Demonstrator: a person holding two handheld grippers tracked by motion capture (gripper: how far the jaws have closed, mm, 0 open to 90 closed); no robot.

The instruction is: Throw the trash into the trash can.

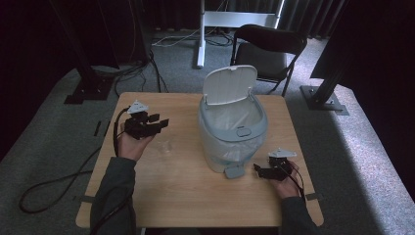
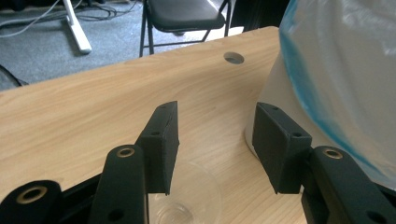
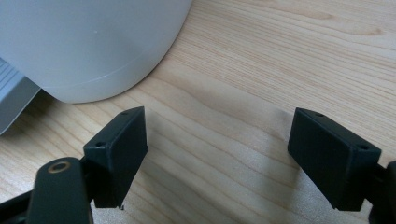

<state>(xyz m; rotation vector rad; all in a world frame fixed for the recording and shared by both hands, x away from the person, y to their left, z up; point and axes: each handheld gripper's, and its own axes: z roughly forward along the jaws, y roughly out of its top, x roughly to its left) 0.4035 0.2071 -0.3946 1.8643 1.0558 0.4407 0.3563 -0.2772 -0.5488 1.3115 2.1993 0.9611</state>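
A pale grey pedal bin (image 1: pixel 232 129) stands mid-table with its lid (image 1: pixel 229 84) up and a clear liner inside; its foot pedal (image 1: pixel 234 172) juts toward me. A clear plastic cup (image 1: pixel 165 145) rests on the table left of the bin, and in the left gripper view the cup (image 2: pixel 187 200) lies just below the open jaws. My left gripper (image 1: pixel 161 123) is held open above the table left of the bin (image 2: pixel 336 79). My right gripper (image 1: pixel 258 169) is open with nothing between its jaws, just right of the pedal, close to the bin's base (image 3: pixel 93 46).
The wooden table (image 1: pixel 186 196) has a round cable hole (image 2: pixel 233 58) near its far edge. A black folding chair (image 1: pixel 268 49) stands behind the table, with a white stand (image 1: pixel 210 24) and cables on the carpet beyond. Black frame posts rise at both sides.
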